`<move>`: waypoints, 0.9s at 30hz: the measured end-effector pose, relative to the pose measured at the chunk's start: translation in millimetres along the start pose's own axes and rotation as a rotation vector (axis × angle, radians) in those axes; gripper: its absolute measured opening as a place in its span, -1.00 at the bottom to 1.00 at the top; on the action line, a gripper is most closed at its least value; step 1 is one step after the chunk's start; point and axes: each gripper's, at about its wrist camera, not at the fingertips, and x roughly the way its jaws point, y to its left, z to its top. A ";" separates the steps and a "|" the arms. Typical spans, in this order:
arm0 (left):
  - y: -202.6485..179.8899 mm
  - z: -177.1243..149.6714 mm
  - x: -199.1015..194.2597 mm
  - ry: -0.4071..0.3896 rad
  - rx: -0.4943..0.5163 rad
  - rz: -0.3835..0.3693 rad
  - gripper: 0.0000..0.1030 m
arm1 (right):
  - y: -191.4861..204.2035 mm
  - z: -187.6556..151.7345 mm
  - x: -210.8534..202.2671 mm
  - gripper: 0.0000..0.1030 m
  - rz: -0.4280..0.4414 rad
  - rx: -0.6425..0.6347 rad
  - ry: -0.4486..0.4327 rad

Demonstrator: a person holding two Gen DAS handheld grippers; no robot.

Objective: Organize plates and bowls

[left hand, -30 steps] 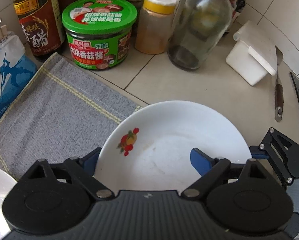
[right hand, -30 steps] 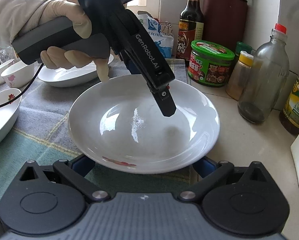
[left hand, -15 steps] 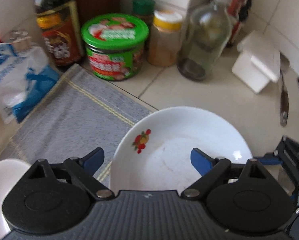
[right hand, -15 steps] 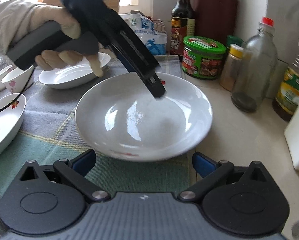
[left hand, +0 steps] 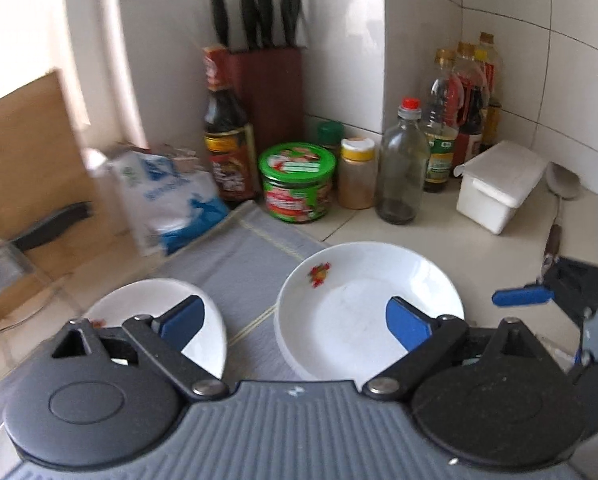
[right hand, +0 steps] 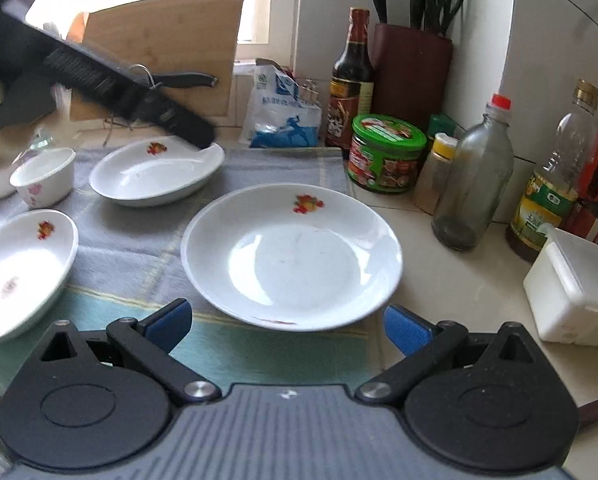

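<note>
My white plate (right hand: pixel 291 256) with its fruit decal now lies free, half on the grey cloth (right hand: pixel 139 248), half on the counter; a second ago both grippers framed it. Left gripper (left hand: pixel 295 320) has lifted away, jaws opening, empty. Right gripper (right hand: pixel 287 326) stands apart, empty. Labels blurred, unreadable. Far right: green-lidded jar (right hand: pixel 387 152), glass bottle (right hand: pixel 473 184).

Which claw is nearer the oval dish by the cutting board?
Left. The left claw hovers at the oval dish rim; the right claw sits behind the round plate.
</note>
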 end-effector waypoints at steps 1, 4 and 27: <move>0.5 -7.0 -10.5 -0.015 -0.008 0.009 0.88 | 3.1 1.3 -0.5 1.00 0.000 0.009 0.002; 6.5 -29.5 -38.3 -0.040 -0.047 0.041 0.89 | 12.7 7.1 1.1 1.00 0.037 0.037 0.023; 67.6 -200.7 -165.8 0.083 -0.258 0.194 0.91 | 124.9 34.3 20.5 1.00 0.142 0.071 0.101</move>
